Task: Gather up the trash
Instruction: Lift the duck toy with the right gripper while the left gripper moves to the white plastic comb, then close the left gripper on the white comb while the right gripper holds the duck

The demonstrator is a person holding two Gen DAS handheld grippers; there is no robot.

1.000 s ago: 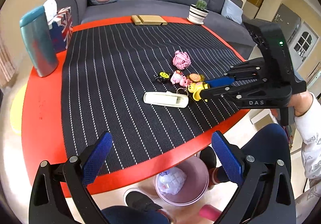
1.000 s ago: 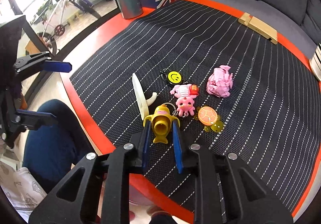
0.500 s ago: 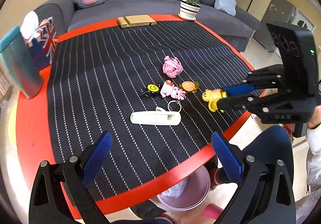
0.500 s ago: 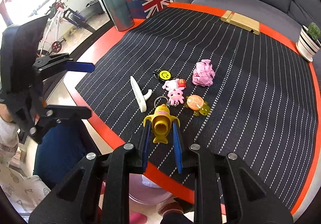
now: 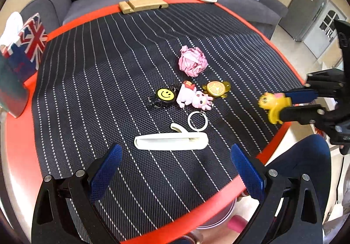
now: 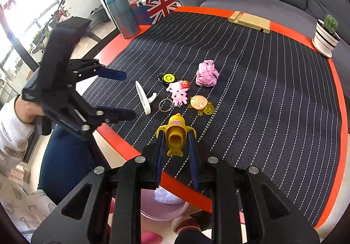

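My right gripper (image 6: pixel 175 152) is shut on a yellow toy figure (image 6: pixel 176 132) and holds it in the air over the table's near red edge. The left wrist view shows that toy (image 5: pixel 273 104) at the right, clamped in the right gripper (image 5: pixel 288 105). My left gripper (image 5: pixel 175 163) is open, its blue pads wide apart just short of a white flat piece (image 5: pixel 170 141). A crumpled pink paper (image 5: pixel 192 63) lies farther back on the striped mat. A pink bin (image 6: pixel 161 206) with a white wad in it stands on the floor under the table edge.
A smiley keychain (image 5: pixel 165 94), a pink figure (image 5: pixel 192 97), an orange turtle (image 5: pixel 216 88) and a key ring (image 5: pixel 197 121) lie mid-table. A teal tumbler (image 6: pixel 122 14), a flag tissue box (image 6: pixel 157 6), a wooden stand (image 6: pixel 249 20) and a cactus pot (image 6: pixel 326 36) line the rim. Knees are below the edge.
The right gripper has drawn the yellow toy away from the keychain pile toward the table edge, lifting it. The left gripper has come forward and lower over the mat, closer to the white piece.
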